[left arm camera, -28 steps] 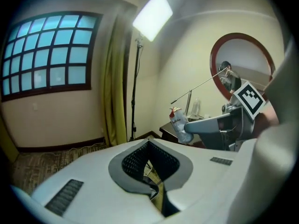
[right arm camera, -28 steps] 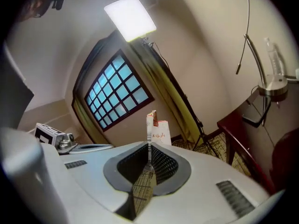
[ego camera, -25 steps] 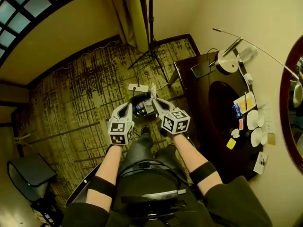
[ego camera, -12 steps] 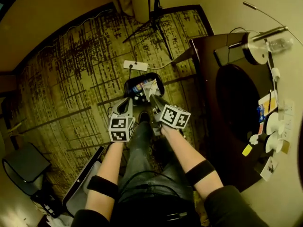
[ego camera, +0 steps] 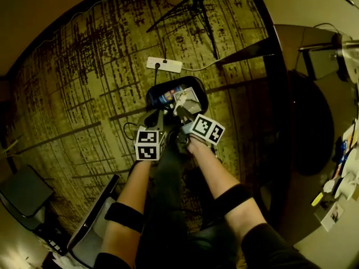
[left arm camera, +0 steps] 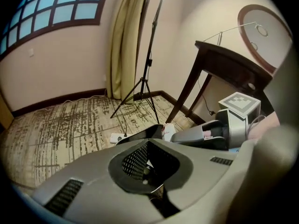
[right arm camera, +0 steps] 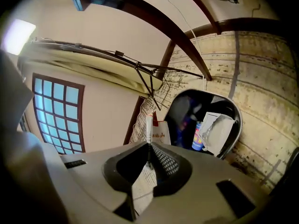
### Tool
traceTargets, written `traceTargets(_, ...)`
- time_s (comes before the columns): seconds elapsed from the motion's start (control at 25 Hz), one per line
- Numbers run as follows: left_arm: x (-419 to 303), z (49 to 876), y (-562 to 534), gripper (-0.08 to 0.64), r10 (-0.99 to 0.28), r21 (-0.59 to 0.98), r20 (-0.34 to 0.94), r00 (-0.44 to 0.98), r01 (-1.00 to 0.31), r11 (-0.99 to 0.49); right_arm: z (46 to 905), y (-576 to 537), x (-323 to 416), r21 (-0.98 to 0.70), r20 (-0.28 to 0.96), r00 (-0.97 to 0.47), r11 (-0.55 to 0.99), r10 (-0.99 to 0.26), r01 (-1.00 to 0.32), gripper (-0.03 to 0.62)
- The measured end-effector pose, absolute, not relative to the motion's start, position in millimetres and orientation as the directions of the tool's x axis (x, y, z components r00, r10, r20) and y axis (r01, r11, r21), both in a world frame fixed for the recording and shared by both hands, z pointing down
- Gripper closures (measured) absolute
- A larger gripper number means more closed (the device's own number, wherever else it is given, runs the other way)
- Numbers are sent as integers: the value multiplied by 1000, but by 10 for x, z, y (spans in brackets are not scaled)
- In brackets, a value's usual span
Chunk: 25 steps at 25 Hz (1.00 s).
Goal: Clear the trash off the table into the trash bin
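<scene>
A black trash bin [ego camera: 162,91] stands on the patterned carpet, with crumpled white paper [right arm camera: 217,127] and a blue container [right arm camera: 197,136] inside. My right gripper [ego camera: 180,112] hangs at the bin's near rim. It is shut on a thin white-and-red packet [right arm camera: 149,129] that stands edge-on and sticks out past the tips. Its jaws have just been opening slightly, with the packet still between them. My left gripper [ego camera: 159,116] is shut and empty, just left of the right one at the same rim. In the left gripper view the right gripper [left arm camera: 205,134] reaches over the bin [left arm camera: 140,135].
A dark wooden table [ego camera: 291,122] stands to the right, with small bits of trash [ego camera: 342,175] near its far edge. A white power strip [ego camera: 164,64] lies beyond the bin, with tripod legs [ego camera: 196,7] behind it. A dark seat [ego camera: 22,189] sits at the lower left.
Both grippers have sunk from above my lap down to the bin's near rim. The right one has rolled, with the packet still in it. The head view now looks closer at the floor.
</scene>
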<state>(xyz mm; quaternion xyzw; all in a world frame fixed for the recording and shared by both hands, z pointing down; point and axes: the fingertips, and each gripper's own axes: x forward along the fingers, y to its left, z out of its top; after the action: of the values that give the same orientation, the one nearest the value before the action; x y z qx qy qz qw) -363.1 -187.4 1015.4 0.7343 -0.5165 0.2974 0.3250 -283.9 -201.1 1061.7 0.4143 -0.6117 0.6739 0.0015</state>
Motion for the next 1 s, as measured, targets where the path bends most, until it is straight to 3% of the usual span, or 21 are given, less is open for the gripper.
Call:
traceTargets(0.32,-3936,10661,-1965,559,-566,162,786,249,-966,-201,11455,-2012,-3261,-787,617,-671,-309,-412,-534,531)
traceTargets(0.6,-4111,10691,-2008,559,-569,165,788,237,-970,-176,11690,-1968,-3420,-759,651,-682,-294,-333,-581,437)
traceTargets(0.88,-4163,10424,-1918,559,-570,141,791,221,-973,-182,11206,-1897,-3474,-798,603,-727,-237,-327,-554,443)
traceTargets(1.0,-4112,10008,-1896,559,-572,145,787,232,-970,-194,10655,-1944,-3419,-811,581,-733,-177,-353,-557,537)
